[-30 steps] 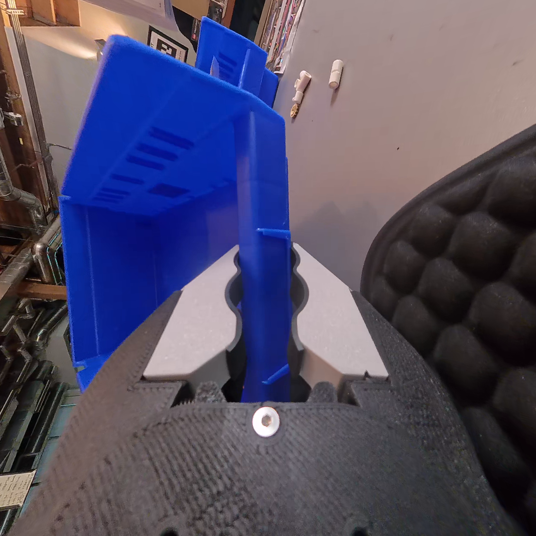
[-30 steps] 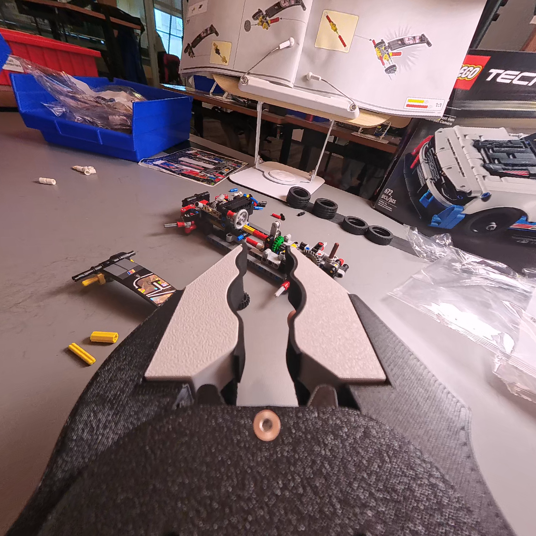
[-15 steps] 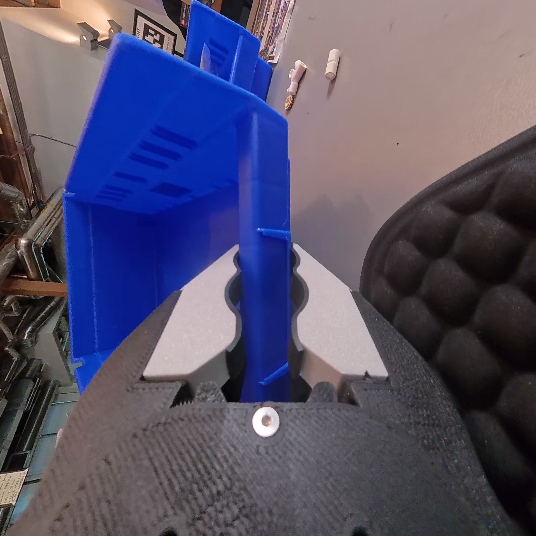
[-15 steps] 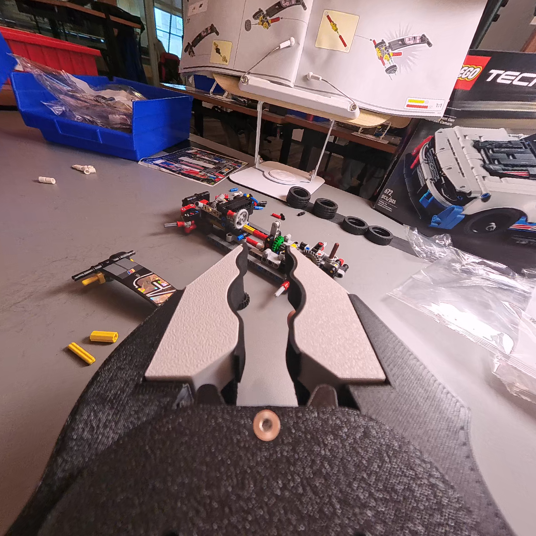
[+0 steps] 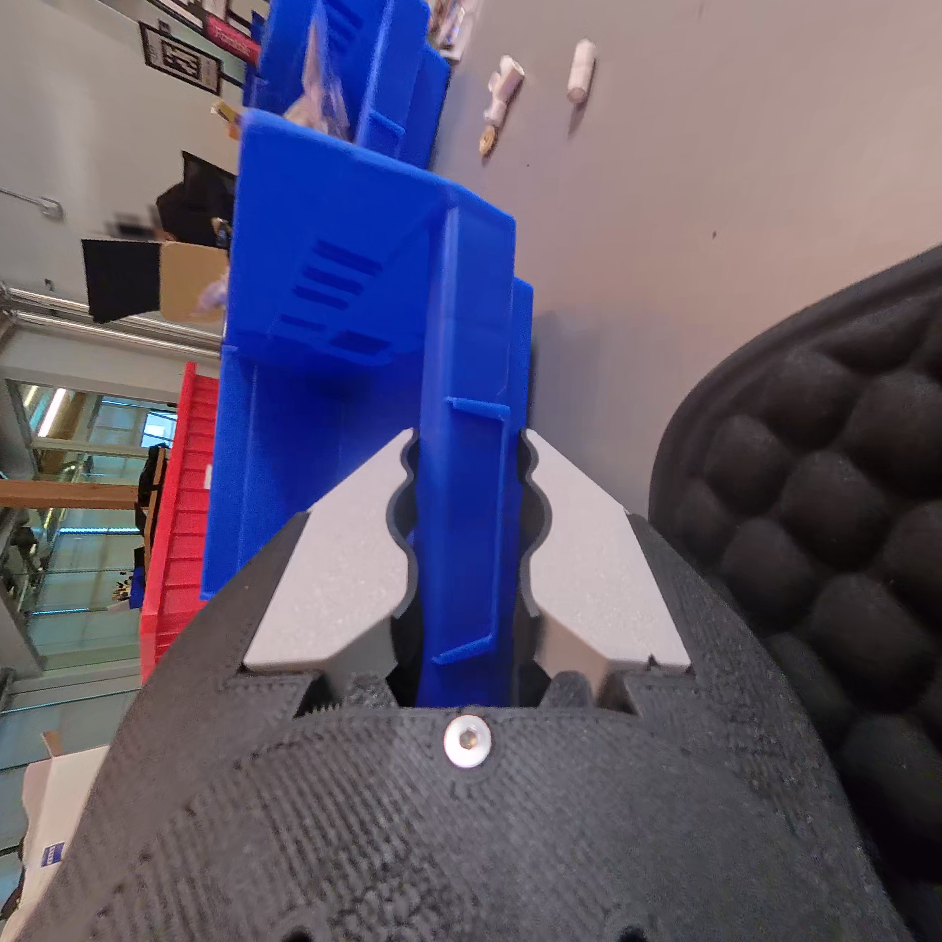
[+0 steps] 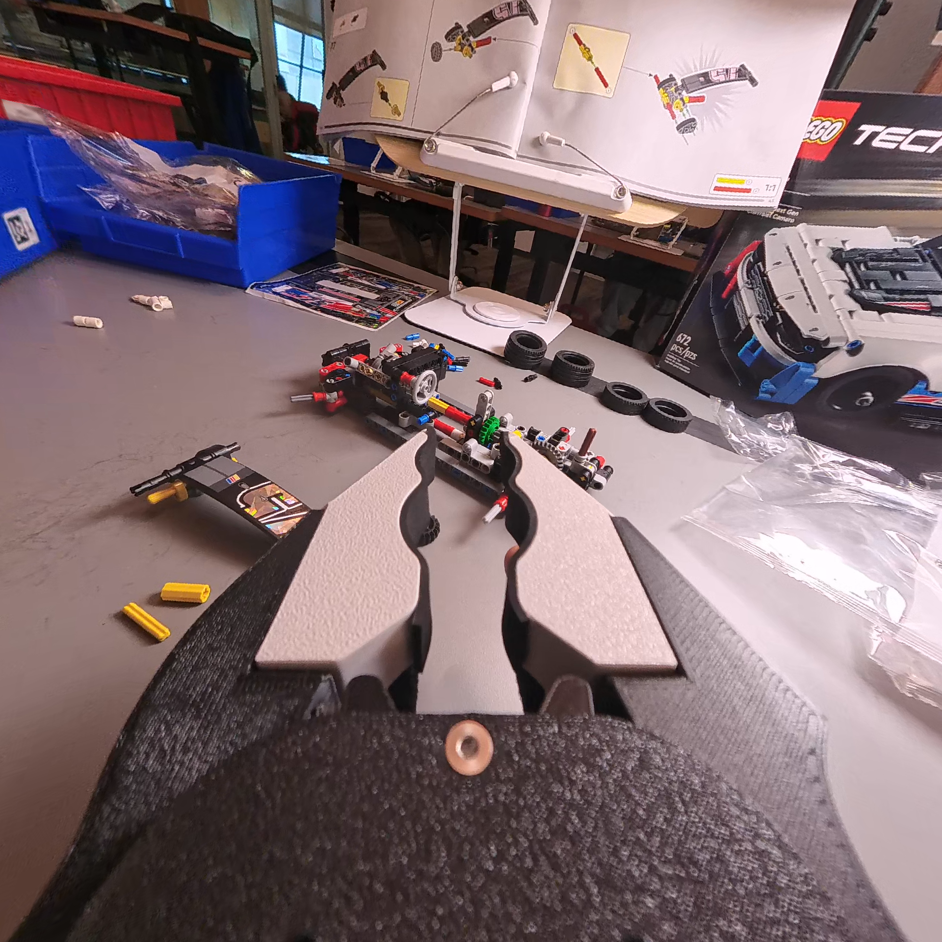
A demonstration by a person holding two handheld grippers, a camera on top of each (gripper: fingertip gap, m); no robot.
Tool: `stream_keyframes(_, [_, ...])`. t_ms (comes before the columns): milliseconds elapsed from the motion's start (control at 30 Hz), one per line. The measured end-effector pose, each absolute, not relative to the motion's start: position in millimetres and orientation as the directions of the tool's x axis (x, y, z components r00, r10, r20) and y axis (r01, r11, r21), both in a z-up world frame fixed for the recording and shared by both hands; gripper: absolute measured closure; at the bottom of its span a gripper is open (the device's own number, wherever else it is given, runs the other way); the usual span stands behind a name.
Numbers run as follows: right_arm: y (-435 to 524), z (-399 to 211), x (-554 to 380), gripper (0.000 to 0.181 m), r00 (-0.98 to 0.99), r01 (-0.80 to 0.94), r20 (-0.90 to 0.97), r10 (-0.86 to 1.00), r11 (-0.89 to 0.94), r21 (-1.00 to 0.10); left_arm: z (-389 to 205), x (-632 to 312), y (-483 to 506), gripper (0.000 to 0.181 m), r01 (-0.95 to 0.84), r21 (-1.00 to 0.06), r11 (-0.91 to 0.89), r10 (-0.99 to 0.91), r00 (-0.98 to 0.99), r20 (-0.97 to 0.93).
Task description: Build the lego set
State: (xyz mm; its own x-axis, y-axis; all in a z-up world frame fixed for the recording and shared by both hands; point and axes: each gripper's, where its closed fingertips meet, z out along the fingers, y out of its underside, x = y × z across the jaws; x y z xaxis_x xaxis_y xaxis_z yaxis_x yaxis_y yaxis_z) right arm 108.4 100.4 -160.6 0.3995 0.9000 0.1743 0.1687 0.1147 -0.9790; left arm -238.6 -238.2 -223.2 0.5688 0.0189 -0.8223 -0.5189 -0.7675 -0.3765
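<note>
grey workbench (image 6: 153, 408). my left gripper (image 5: 466, 515) is clenched on the blue bin (image 5: 357, 316) wall; my right gripper (image 6: 466, 474) hangs released near the lego chassis (image 6: 408, 387). best to set the bin flat, clear of loose pins.

Lego chassis (image 6: 448, 413): long, partly built frame of black, grey and red parts with a green gear, lying flat on the grey table. Black wing panel (image 6: 229, 484) with stickers: flat, well to its left, apart. Two yellow pins (image 6: 165, 606): loose, nearer the camera. Four black tyres (image 6: 596, 382): in a row beyond the chassis. White connectors (image 6: 122, 311): scattered far left. Instruction booklet (image 6: 576, 76): open on a white stand
</note>
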Motion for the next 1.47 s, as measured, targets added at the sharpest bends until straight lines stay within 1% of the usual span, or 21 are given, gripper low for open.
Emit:
stream_keyframes(67, [100.4, -160.5, 108.5, 0.161, 0.398, 0.167, 0.173, 0.901, 0.114, -0.979, -224.4, -239.8, -238.9, 0.147, -0.528, -0.362, -0.768, 0.015, 0.551, -0.834])
stream_keyframes(233, [100.0, -160.1, 108.6, 0.160, 0.395, 0.164, 0.170, 0.903, 0.112, -0.980, -223.1, -239.5, -240.3, 0.147, -0.530, -0.370, -0.763, 0.016, 0.556, -0.831])
stream_keyframes(333, [99.9, -159.6, 109.0, 0.161, 0.394, 0.159, 0.166, 0.904, 0.111, -0.981, -220.2, -236.2, -241.9, 0.148, -0.512, -0.426, -0.746, 0.033, 0.610, -0.792])
stream_keyframes(500, [99.7, -159.8, 108.7, 0.161, 0.389, 0.158, 0.162, 0.907, 0.108, -0.982, -215.7, -233.5, -250.8, 0.139, -0.417, -0.514, -0.750, 0.059, 0.731, -0.679])
stream_keyframes(567, [99.9, -160.3, 108.4, 0.160, 0.388, 0.161, 0.160, 0.908, 0.104, -0.981, -219.0, -231.5, -256.1, 0.132, -0.362, -0.526, -0.769, 0.047, 0.789, -0.612])
stream_keyframes(633, [99.6, -159.7, 108.6, 0.160, 0.387, 0.157, 0.162, 0.908, 0.108, -0.982, -221.7, -231.2, -261.1, 0.129, -0.321, -0.526, -0.788, 0.034, 0.830, -0.557])
stream_keyframes(700, [98.9, -158.8, 109.4, 0.161, 0.385, 0.152, 0.164, 0.908, 0.113, -0.982, -223.5, -232.7, -264.5, 0.129, -0.288, -0.521, -0.804, 0.024, 0.859, -0.512])
stream_keyframes(833, [97.4, -157.3, 110.8, 0.161, 0.377, 0.139, 0.153, 0.913, 0.107, -0.984, -236.4, -234.9, -273.7, 0.132, -0.232, -0.438, -0.869, -0.024, 0.903, -0.430])
stream_keyframes(900, [96.3, -156.0, 111.1, 0.161, 0.371, 0.130, 0.145, 0.917, 0.104, -0.986, -239.7, -237.8, -275.8, 0.138, -0.222, -0.398, -0.890, -0.034, 0.903, -0.428])
stream_keyframes(967, [95.2, -154.8, 111.4, 0.161, 0.365, 0.122, 0.140, 0.920, 0.101, -0.987, -242.8, -238.1, -277.1, 0.154, -0.224, -0.370, -0.902, -0.050, 0.904, -0.425])
stream_keyframes(1133, [92.5, -151.2, 112.2, 0.161, 0.354, 0.102, 0.123, 0.927, 0.093, -0.990, -242.8, -241.2, -275.9, 0.154, -0.210, -0.377, -0.902, -0.038, 0.908, -0.417])
stream_keyframes(1300, [89.4, -148.2, 112.9, 0.160, 0.341, 0.085, 0.109, 0.934, 0.085, -0.993, -241.6, -239.6, -281.3, 0.155, -0.184, -0.369, -0.911, -0.044, 0.933, -0.356])
stream_keyframes(1467, [87.2, -144.1, 114.7, 0.160, 0.333, 0.066, 0.097, 0.938, 0.080, -0.995, -208.1, -237.3, -282.7, 0.155, -0.164, -0.411, -0.897, -0.046, 0.958, -0.282])
